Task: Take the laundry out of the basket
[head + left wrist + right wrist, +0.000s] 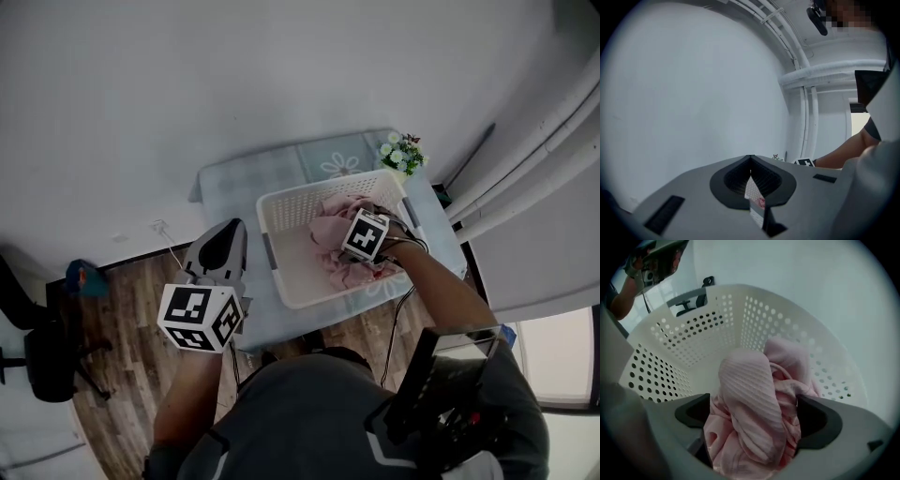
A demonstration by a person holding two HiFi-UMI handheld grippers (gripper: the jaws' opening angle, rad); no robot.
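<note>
A white perforated basket (281,211) stands on a small table (230,183). Crumpled pink laundry (330,230) lies in it. My right gripper (366,236) points down into the basket, its marker cube over the clothes. In the right gripper view its jaws (754,416) stand wide, and a ribbed pink garment (750,394) bulges up between the two dark pads; the basket wall (717,319) rises behind. My left gripper (230,225) hovers beside the table's left edge, outside the basket. Its jaws (750,159) meet at the tips with nothing held.
A small pot of flowers (401,152) sits at the table's far right corner. White pipes (525,178) run along the wall to the right. A black office chair (42,352) and a blue object (84,278) are on the wooden floor at left.
</note>
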